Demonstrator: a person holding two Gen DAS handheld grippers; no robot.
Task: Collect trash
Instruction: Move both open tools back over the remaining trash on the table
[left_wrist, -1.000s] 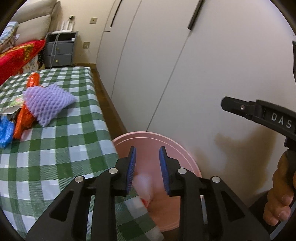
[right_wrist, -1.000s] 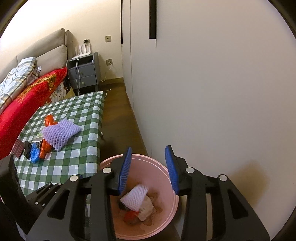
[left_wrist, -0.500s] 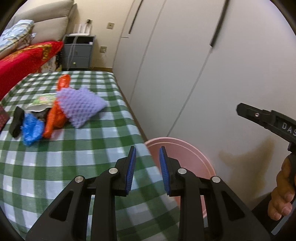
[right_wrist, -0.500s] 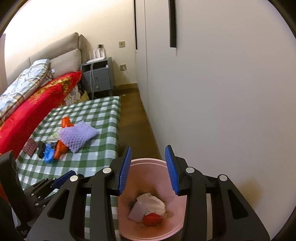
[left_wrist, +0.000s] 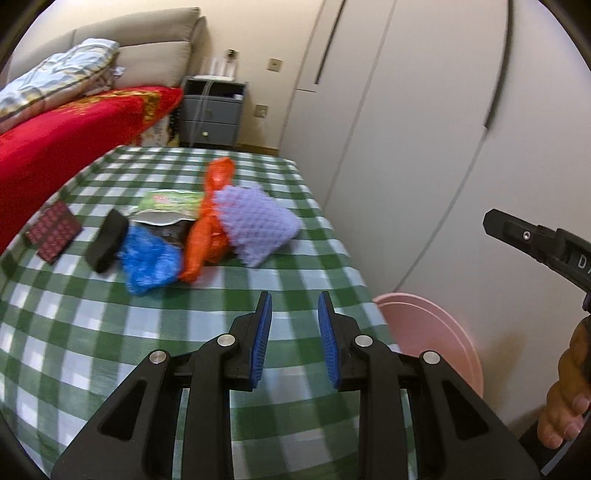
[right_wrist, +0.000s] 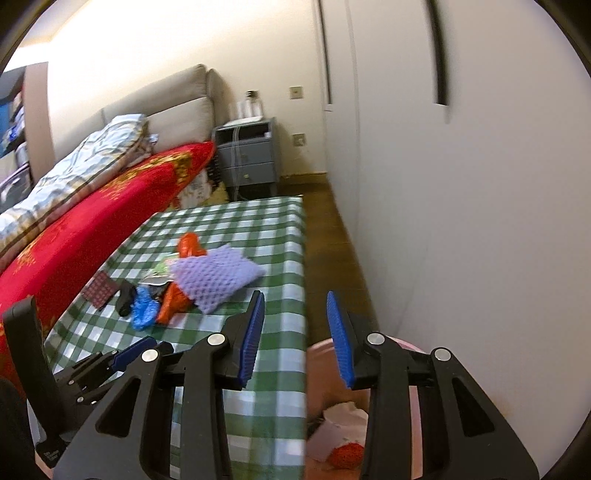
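A pile of trash lies on the green checked table (left_wrist: 110, 332): a purple foam net (left_wrist: 255, 225), an orange bag (left_wrist: 207, 232), a blue bag (left_wrist: 147, 262), a black object (left_wrist: 107, 240), a green wrapper (left_wrist: 166, 205) and a dark red patterned packet (left_wrist: 53, 230). The purple foam net (right_wrist: 218, 275) also shows in the right wrist view. My left gripper (left_wrist: 293, 339) is open and empty above the table's near part. My right gripper (right_wrist: 295, 336) is open and empty above the table edge and the pink bin (right_wrist: 413, 413), which holds white paper (right_wrist: 340, 421) and a red item (right_wrist: 347, 454).
The pink bin (left_wrist: 436, 339) stands on the floor between the table and white wardrobe doors (left_wrist: 424, 129). A bed with a red blanket (left_wrist: 74, 125) runs along the table's left side. A grey nightstand (left_wrist: 214, 110) stands at the far wall.
Both grippers have swung from over the pink bin back toward the table and its trash pile. The white piece seen between the left fingers a second ago now lies in the bin.
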